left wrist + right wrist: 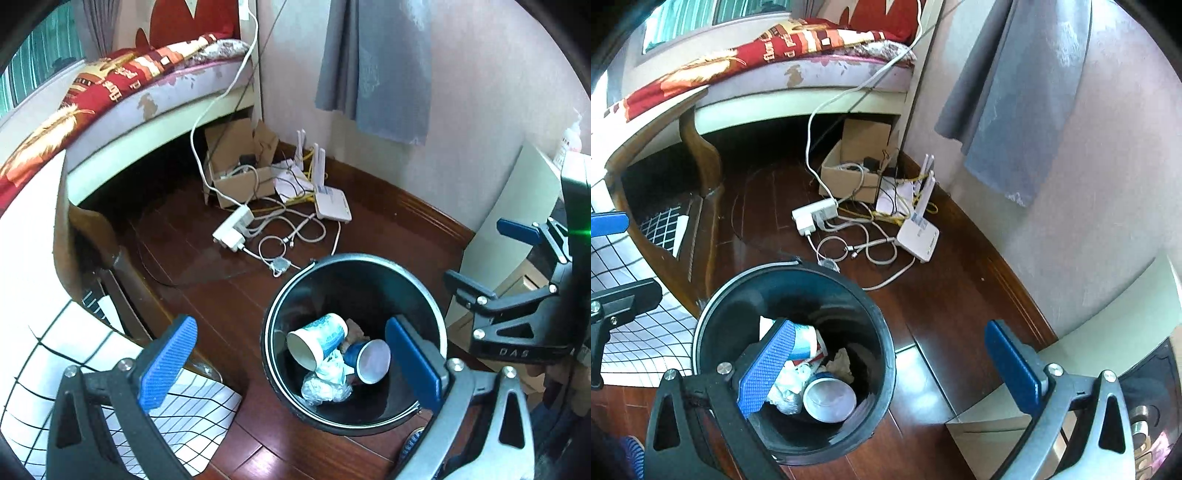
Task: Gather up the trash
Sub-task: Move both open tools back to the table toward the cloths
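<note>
Dark wood floor (pixel 229 295), bin (pixel 354 266) of cups (pixel 317 343) under empty, wide-spread tongs (pixel 291 369).

hidden: bin (pixel 886 347) floor under trash | cut off: bed (pixel 122 92) at frame edge | unreadable: router (pixel 918 236) label

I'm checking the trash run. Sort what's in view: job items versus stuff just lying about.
Job:
black bin
light paper cup
dark blue cup
crumpled plastic wrap

Lying about:
router
power strip
cardboard box
loose cables
</note>
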A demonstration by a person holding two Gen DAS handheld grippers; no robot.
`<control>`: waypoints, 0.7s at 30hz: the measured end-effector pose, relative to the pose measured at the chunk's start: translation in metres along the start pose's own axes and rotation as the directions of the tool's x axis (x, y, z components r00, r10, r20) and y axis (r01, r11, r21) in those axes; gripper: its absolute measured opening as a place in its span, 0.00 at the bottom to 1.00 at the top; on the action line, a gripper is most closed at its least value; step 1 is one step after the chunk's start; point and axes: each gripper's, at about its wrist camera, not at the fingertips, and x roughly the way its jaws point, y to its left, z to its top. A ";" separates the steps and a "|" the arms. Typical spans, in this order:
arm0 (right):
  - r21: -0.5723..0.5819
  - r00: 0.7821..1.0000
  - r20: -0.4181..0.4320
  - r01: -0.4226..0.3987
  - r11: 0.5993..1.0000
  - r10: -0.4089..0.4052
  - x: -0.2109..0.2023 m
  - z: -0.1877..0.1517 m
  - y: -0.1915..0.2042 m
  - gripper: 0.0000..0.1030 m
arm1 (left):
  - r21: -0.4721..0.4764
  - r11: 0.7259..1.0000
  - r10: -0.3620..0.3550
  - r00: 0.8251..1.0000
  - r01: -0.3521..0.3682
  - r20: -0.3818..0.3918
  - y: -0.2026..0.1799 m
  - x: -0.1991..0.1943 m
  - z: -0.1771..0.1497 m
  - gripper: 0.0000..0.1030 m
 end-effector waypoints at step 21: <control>-0.059 0.984 0.167 -0.048 0.997 0.057 -0.058 0.035 0.043 1.00 | -0.079 0.992 0.104 0.989 -0.096 0.105 0.045 -0.067 -0.006 1.00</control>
